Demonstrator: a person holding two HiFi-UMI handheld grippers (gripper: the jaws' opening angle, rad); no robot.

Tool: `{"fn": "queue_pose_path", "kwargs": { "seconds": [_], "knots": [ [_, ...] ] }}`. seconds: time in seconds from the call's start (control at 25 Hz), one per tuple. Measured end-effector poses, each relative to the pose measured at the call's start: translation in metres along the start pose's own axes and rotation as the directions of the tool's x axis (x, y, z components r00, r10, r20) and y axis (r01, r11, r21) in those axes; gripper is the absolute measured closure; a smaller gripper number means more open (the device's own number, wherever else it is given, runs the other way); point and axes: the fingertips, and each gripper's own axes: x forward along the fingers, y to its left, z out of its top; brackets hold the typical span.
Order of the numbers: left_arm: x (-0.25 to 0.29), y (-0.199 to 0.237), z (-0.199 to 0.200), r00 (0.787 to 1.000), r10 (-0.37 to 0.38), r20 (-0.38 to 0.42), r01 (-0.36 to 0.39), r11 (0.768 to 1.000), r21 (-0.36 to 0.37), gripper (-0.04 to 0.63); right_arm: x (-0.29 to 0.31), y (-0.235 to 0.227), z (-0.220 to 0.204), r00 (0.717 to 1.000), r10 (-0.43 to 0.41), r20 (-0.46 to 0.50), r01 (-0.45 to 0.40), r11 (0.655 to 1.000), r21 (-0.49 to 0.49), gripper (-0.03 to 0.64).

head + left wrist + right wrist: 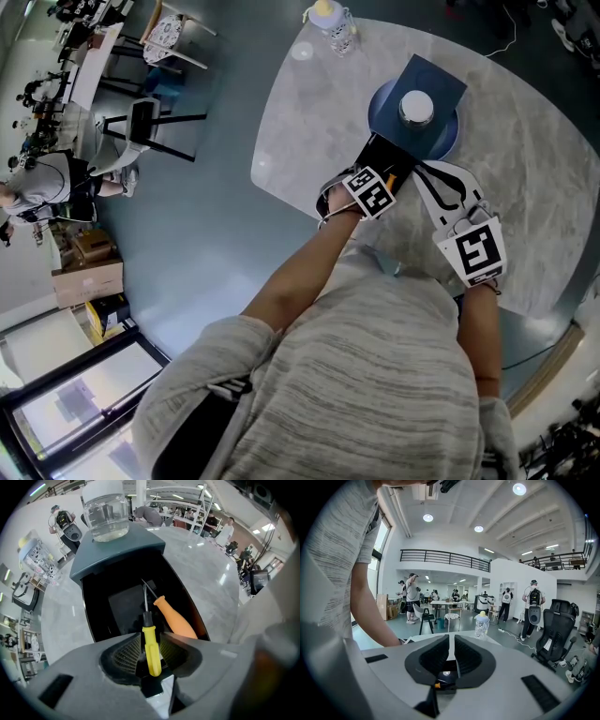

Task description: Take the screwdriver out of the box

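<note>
- Gripping is the step in hand: the left gripper [151, 638] reaches down into the box [86, 597]. Its two pads appear closed against the handle of the yellow screwdriver [152, 654], which lies between them, inside the box.
- Idle side: the right gripper [451, 644] has its jaws together with nothing in them. It is held beside the box, aimed out across the room.
- Axis: the yellow screwdriver runs in line with the left jaws. The butt of its handle sits toward the jaw throat; the metal shaft and tip point away, deeper into the box.
- Judgement: the hold runs along the handle, not across it, so it looks prone to slip. Keep the squeeze firm and draw back straight along the shaft line.
- Neighbour: the orange screwdriver [176, 620] lies just right of it, slanted, and the two shafts meet near the tips. Lift clear so it isn't dragged.
- Beyond: a grey-blue panel [117, 545] at the box's far end carries a glass jar [105, 513]. Avoid jolting it.
</note>
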Motion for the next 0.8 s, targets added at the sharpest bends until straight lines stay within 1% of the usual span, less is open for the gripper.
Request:
{"fn": "queue_pose_path", "kwargs": {
  "seconds": [0.24, 0.28, 0.32, 0.48, 0.68, 0.8],
  "knots": [
    [0.000, 0.001, 0.001, 1.000, 0.004, -0.021, -0.004, 1.000, -0.003, 0.466, -0.003, -0.002, 0.000, 1.000, -0.018, -0.011, 0.018, 1.000, -0.004, 0.604],
    [0.000, 0.002, 0.001, 1.000, 0.008, -0.021, -0.008, 1.000, -0.005, 0.474, -0.003, -0.002, 0.000, 1.000, -0.017, -0.019, 0.017, 1.000, -0.009, 0.604],
    [-0.001, 0.003, 0.001, 1.000, 0.011, -0.022, -0.012, 1.000, -0.007, 0.506, -0.004, -0.002, -0.001, 1.000, -0.016, -0.026, 0.016, 1.000, -0.013, 0.604],
    [-0.002, 0.004, 0.001, 1.000, 0.000, -0.024, -0.001, 1.000, -0.012, 0.506, -0.005, -0.003, 0.000, 0.999, -0.032, -0.026, 0.032, 0.999, -0.006, 0.604],
    [-0.006, 0.008, 0.008, 1.000, -0.001, 0.018, 0.001, 1.000, -0.021, 0.508, -0.005, -0.006, -0.002, 0.998, -0.058, -0.035, 0.058, 0.998, -0.004, 0.604],
    [-0.013, 0.012, 0.011, 0.998, -0.014, 0.056, 0.017, 0.999, -0.049, 0.508, -0.006, -0.009, -0.001, 0.996, -0.087, -0.032, 0.087, 0.996, 0.008, 0.604]
  ]
}}
